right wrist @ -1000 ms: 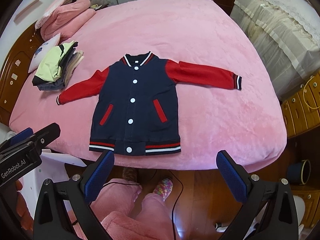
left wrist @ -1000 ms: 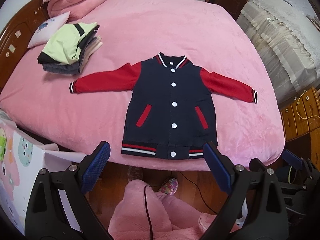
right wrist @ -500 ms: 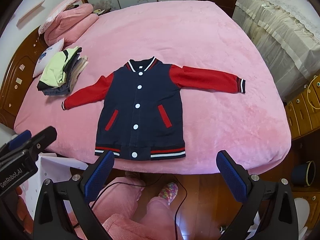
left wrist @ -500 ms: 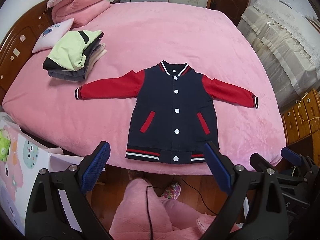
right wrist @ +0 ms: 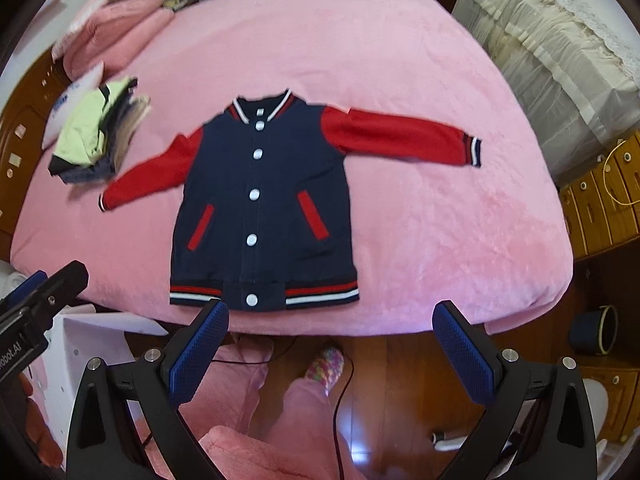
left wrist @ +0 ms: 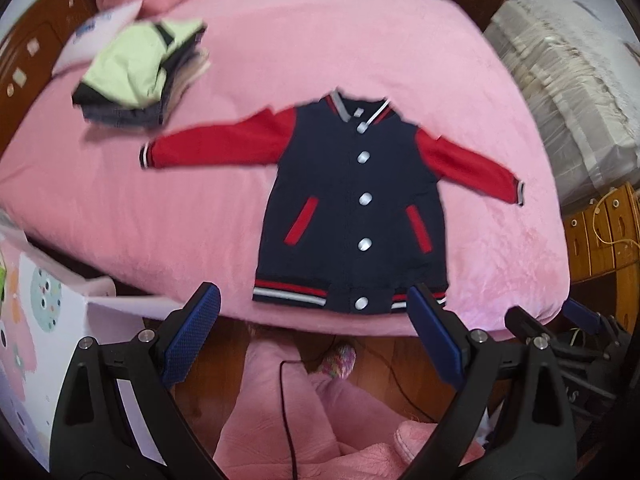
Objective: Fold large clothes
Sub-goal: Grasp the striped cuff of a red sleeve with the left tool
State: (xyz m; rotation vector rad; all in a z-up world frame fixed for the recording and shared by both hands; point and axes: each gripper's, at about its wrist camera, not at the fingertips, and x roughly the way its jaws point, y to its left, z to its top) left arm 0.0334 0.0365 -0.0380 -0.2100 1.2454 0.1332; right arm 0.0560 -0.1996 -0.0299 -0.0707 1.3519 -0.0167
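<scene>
A navy jacket (right wrist: 260, 204) with red sleeves lies flat and buttoned, sleeves spread, hem near the front edge of the pink bed (right wrist: 340, 48). A pile of folded clothes (right wrist: 96, 132) sits near its left cuff. The left hand-held gripper (left wrist: 316, 332) and right hand-held gripper (right wrist: 330, 344) both hang spread wide and empty, just short of the hem.

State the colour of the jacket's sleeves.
Red, with striped cuffs; the jacket body is navy. The right wrist view shows the sleeves most sharply.
</scene>
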